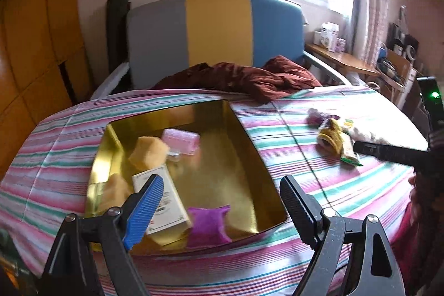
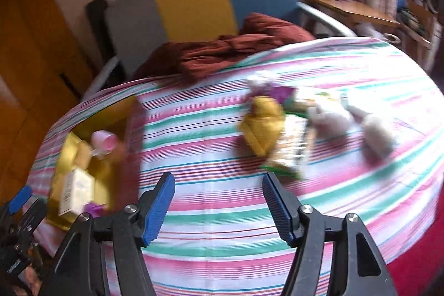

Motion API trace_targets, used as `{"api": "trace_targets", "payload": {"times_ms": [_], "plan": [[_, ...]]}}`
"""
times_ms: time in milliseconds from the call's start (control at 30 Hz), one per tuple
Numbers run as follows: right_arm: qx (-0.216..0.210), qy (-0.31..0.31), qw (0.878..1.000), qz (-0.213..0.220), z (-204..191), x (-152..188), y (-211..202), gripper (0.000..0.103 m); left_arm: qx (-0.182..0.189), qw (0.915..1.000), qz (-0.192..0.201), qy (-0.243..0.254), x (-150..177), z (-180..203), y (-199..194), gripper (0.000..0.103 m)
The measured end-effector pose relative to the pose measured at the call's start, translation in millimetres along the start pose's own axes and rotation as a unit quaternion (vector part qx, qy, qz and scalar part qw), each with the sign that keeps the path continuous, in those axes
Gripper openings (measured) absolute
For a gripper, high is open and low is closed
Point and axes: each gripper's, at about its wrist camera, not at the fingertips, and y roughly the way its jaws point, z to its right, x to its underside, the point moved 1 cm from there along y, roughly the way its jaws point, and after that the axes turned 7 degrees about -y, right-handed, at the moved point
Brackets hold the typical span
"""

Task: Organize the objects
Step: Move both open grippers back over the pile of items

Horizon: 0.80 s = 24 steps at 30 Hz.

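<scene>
Left gripper (image 1: 222, 193) is hanging over the gold tray (image 1: 249, 146) near its front edge, jaws standing wide apart, nothing between them. Right gripper (image 2: 219, 199) is hovering over bare striped bedsheet (image 2: 222, 157), jaws parted roughly halfway, also gripping nothing; the right wrist view is smeared with blur.

The tray is sitting on the sheet toward the left of the bed. Lying inside it: a white box (image 1: 163, 201), a purple cloth (image 1: 209, 224) at the front just beside the box, two tan sponges (image 1: 148, 151) on the left, and a pink block (image 1: 181, 142) toward the back.

A loose pile (image 2: 280, 126) is waiting on the sheet to the right, well apart from the tray: a yellow pouch (image 2: 263, 124), a green-edged packet (image 2: 288, 157), something purple, two pale fuzzy pieces (image 2: 330, 119). Too blurred to identify further.

A dark red blanket (image 1: 249, 76) is bunched at the headboard end.
</scene>
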Motion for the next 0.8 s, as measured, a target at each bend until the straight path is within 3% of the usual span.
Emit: {"api": "trace_targets", "payload": {"times_ms": [400, 600, 800], "plan": [[0.095, 0.135, 0.985, 0.049, 128.6, -21.8, -15.6, 0.072, 0.045, 0.9969, -0.025, 0.06, -10.7, 68.2, 32.6, 0.086], [0.079, 0.198, 0.976, 0.042, 157.2, -9.7, -7.7, 0.072, 0.058, 0.9948, -0.031, 0.077, -13.4, 95.6, 47.8, 0.086], [0.074, 0.208, 0.975, 0.035, 160.9, -5.2, -6.4, 0.073, 0.081, 0.9916, -0.054, 0.085, -21.0, 122.9, 76.4, 0.086]]}}
